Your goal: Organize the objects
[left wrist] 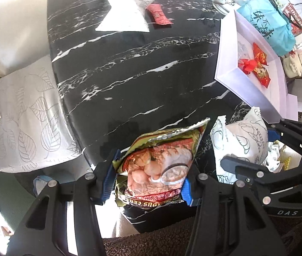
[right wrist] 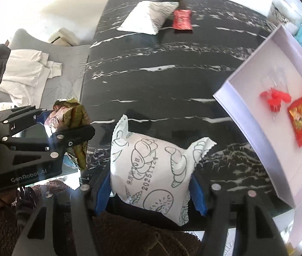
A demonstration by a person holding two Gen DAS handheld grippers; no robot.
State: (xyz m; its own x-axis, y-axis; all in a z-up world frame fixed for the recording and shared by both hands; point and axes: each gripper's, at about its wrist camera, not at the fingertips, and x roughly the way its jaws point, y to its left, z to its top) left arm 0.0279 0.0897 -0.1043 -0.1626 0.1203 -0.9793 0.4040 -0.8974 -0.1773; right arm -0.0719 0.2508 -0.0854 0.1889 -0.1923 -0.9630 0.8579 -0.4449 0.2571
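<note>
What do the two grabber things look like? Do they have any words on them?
Both are black plastic frames with silver rivets and blue pads on their fingers. The left gripper has white "GenRobot.AI" lettering on its body. The right gripper shows "DAS" in white. No cables are visible.

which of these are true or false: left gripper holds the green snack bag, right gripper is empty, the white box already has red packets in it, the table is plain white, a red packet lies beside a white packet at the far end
1. The left gripper holds the green snack bag. True.
2. The right gripper is empty. False: its pads press on the white bread packet.
3. The white box already holds red packets. True.
4. The table is plain white. False: it is black marble with white veins.
5. A red packet lies beside a white packet at the far end. True.
</note>
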